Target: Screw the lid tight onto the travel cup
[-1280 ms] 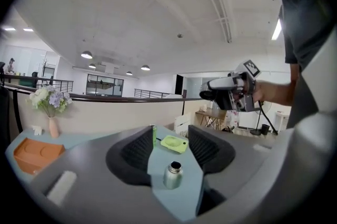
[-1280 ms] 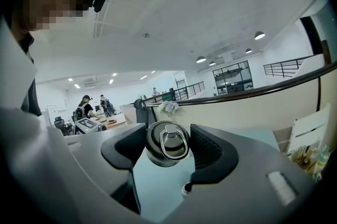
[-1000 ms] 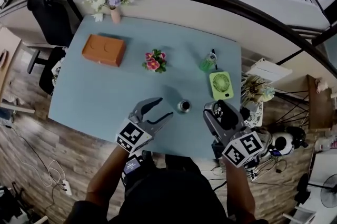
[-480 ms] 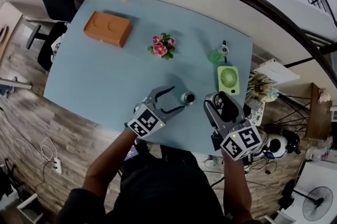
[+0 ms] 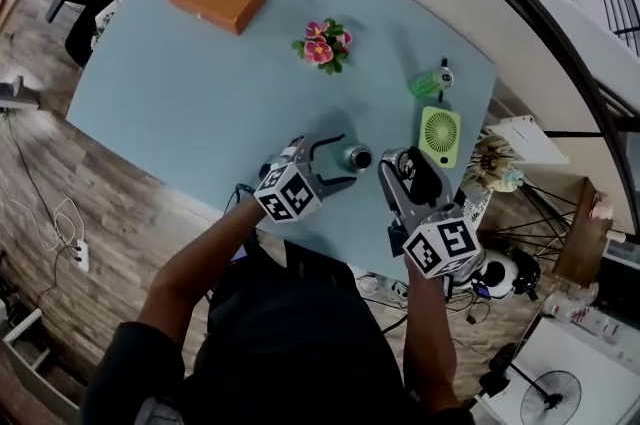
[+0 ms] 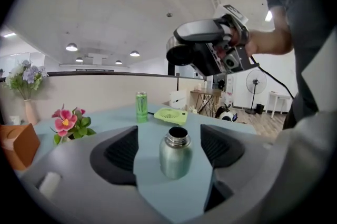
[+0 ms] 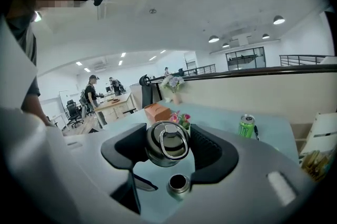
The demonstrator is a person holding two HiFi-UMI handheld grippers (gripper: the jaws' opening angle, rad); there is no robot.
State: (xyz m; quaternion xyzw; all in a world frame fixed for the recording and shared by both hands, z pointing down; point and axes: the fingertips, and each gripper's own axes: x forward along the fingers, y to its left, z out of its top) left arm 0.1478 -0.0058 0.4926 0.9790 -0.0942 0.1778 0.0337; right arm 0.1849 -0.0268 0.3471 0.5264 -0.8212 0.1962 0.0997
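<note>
Head view: on the pale blue table (image 5: pixel 180 93), the uncapped stainless-steel travel cup (image 5: pixel 357 156) stands upright at 3 o'clock of the left gripper (image 5: pixel 340 161). The right gripper (image 5: pixel 410 175) is at the cup's 3 o'clock.

Left gripper view: its jaws have just been opening and stand wide either side of the cup, not touching it.

Right gripper view: the jaws clamp the dark round metal lid (image 7: pixel 167 143) by its sides. The cup stands at the lid's 6 o'clock.
</note>
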